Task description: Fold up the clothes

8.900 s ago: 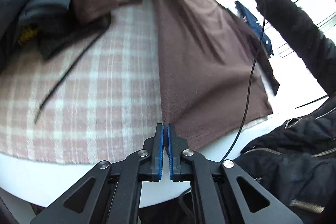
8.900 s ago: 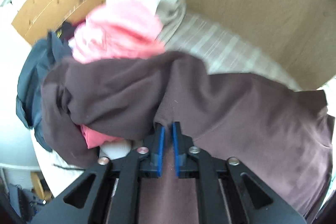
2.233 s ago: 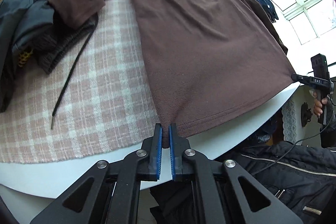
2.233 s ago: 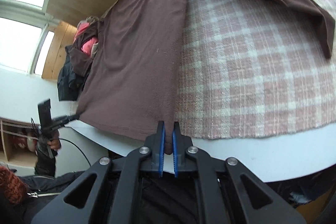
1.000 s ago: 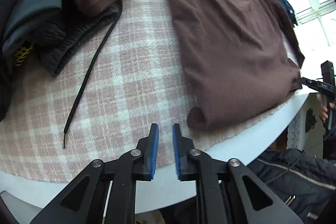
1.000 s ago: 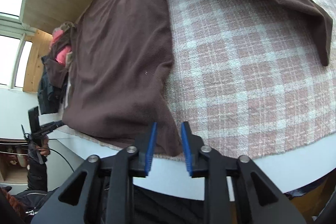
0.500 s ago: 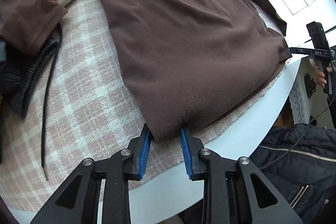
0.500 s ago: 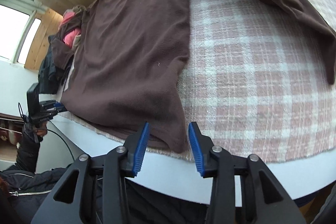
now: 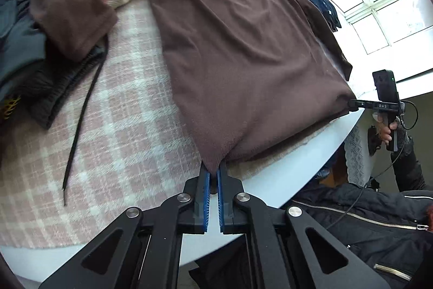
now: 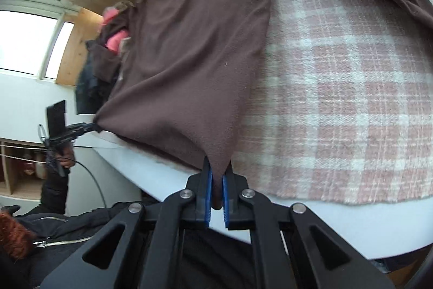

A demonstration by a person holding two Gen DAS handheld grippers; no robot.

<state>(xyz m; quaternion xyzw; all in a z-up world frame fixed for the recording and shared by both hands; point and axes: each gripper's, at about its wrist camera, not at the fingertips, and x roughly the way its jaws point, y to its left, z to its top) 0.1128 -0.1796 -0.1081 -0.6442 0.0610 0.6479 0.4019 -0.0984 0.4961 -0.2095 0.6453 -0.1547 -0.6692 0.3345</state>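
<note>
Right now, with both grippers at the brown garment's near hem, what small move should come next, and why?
Probably lift both corners together and carry the hem away toward the far end. The left gripper and the right gripper each pinch a hem corner of the brown garment, which lies spread on the plaid cloth, ready to fold.

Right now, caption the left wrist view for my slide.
Left tool pinches brown fleece garment's corner over pink plaid blanket.

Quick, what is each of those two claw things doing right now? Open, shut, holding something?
Left gripper: shut on a hem corner of the brown garment.
Right gripper: jaws closing, pinching the garment's other hem corner.
</note>
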